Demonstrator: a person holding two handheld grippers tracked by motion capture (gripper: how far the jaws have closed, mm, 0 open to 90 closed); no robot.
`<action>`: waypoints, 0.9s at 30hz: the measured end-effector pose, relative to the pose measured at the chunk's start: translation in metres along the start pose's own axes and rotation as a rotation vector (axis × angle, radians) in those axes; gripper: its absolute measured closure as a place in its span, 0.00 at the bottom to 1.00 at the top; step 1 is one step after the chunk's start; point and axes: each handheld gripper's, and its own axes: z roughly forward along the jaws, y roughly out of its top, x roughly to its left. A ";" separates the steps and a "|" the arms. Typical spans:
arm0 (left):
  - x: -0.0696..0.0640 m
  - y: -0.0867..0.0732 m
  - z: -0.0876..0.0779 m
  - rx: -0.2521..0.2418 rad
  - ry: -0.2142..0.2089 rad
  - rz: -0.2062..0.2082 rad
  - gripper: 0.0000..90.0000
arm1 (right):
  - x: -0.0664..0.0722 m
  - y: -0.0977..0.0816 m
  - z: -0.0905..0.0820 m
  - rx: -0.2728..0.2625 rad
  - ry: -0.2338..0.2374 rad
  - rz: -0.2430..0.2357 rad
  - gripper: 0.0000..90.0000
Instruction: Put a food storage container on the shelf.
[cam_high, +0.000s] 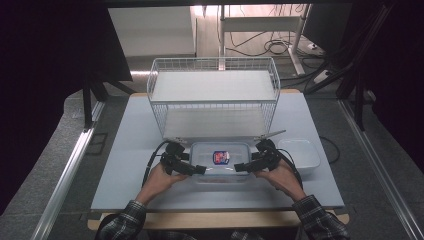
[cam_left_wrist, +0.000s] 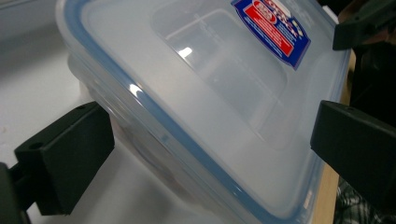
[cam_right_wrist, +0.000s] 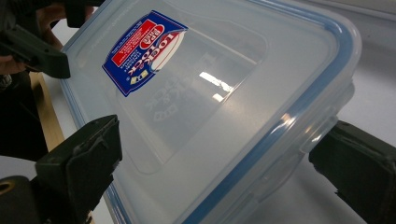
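dim, dark-edged high view; overhead glare spots on the close-up, soft-focus lid (cam_left_wrist: 187, 107).

Both your forearms come in from the near edge of the table, plaid sleeves ending short of the wrists, and angle inward toward each other. Your left hand (cam_high: 161, 176) wraps the body of the left gripper (cam_high: 200, 170), whose black jaws point to your right, roughly level with the tabletop. Your right hand (cam_high: 280, 175) holds the right gripper (cam_high: 239, 167) in mirror pose, jaws pointing to your left. The two sets of tips face one another, apart. Each gripper's jaws stand spread wide. A black cable loops away from the back of each gripper.
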 end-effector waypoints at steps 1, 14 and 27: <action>0.000 0.000 0.000 0.000 0.000 0.000 0.05 | 0.000 0.000 0.000 0.000 0.000 0.000 0.05; -0.008 -0.026 -0.028 -0.094 -0.047 -0.073 0.43 | 0.007 -0.019 -0.029 -0.065 0.042 0.042 0.42; -0.013 -0.028 -0.034 -0.171 0.005 -0.087 0.56 | 0.012 -0.023 -0.037 -0.138 0.021 0.073 0.56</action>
